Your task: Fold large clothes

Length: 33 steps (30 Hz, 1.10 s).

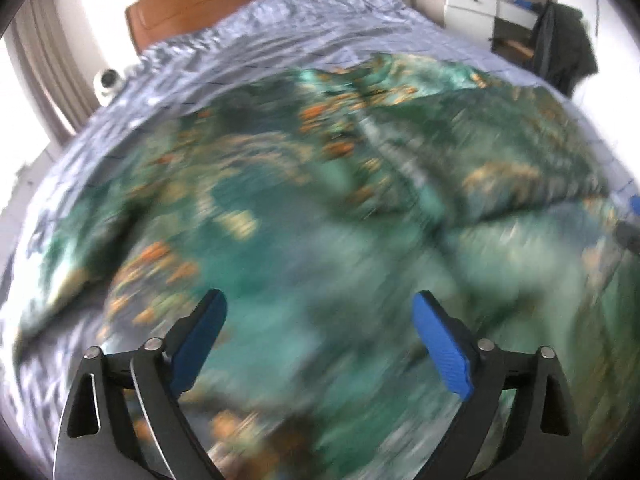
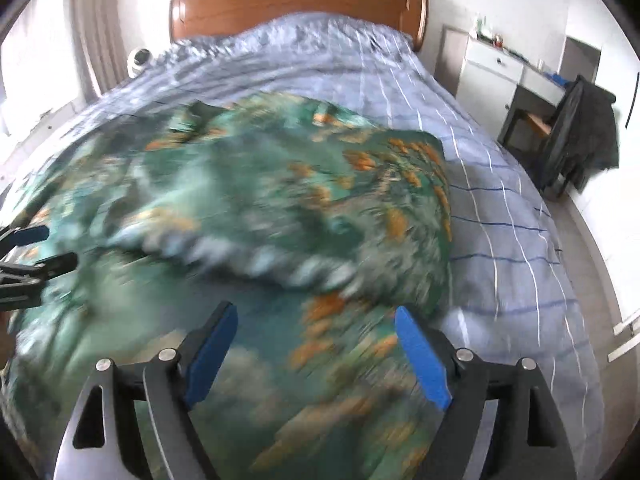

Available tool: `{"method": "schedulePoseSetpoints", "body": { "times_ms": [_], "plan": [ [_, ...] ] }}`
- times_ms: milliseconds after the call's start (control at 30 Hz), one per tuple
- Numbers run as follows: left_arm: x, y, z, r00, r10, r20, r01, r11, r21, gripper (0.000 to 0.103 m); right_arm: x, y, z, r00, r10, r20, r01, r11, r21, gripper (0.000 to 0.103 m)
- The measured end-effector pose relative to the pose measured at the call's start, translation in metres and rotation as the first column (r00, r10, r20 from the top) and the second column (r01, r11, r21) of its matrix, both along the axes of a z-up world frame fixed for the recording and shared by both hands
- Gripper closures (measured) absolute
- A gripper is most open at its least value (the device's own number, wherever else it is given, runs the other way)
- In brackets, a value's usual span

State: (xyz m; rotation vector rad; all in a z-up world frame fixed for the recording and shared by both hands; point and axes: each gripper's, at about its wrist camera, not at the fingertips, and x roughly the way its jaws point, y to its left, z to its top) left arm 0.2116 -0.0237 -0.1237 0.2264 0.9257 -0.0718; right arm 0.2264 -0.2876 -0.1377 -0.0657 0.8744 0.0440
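Note:
A large green garment with orange and pale print [image 1: 304, 184] lies spread and rumpled on the bed; it also shows in the right wrist view [image 2: 256, 216]. Both views are motion-blurred. My left gripper [image 1: 320, 320] is open and empty, hovering over the garment's near part. My right gripper [image 2: 316, 332] is open and empty over the garment's near right part. The left gripper also shows at the left edge of the right wrist view [image 2: 40, 248], jaws apart. A sliver of the right gripper's blue pad [image 1: 634, 204] shows at the right edge of the left wrist view.
The bed has a blue striped cover [image 2: 500, 208] and a wooden headboard [image 2: 296, 0]. A white round object [image 2: 139, 60] sits at the bed's far left. A white desk [image 2: 504, 76] and a chair draped with dark clothing [image 2: 576, 132] stand to the right.

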Motion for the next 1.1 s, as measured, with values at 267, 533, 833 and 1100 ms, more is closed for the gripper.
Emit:
{"method": "schedulePoseSetpoints", "body": {
  "times_ms": [267,533,833,1100],
  "plan": [
    [-0.037,0.098,-0.002,0.983,0.183,-0.015,-0.184,0.979,-0.086,0.005,-0.086,0.059,-0.003,0.995,0.007,0.095,-0.011,0.999,0.037,0.020],
    [-0.015,0.242,0.006,0.897,0.435,-0.072,-0.431,0.829,-0.355,0.005,-0.126,0.092,-0.009,0.994,0.050,0.102,-0.050,0.999,-0.004,0.020],
    [0.027,0.401,-0.035,0.631,0.732,-0.257,-0.698,0.391,-0.600,0.005,-0.149,0.117,0.002,0.983,0.131,0.128,-0.121,0.989,-0.089,0.020],
    [0.045,0.404,0.009,0.618,0.783,-0.068,-0.697,0.507,-0.507,0.089,-0.168,0.131,-0.003,0.980,0.172,0.100,-0.164,0.983,-0.082,0.020]
  ]
}}
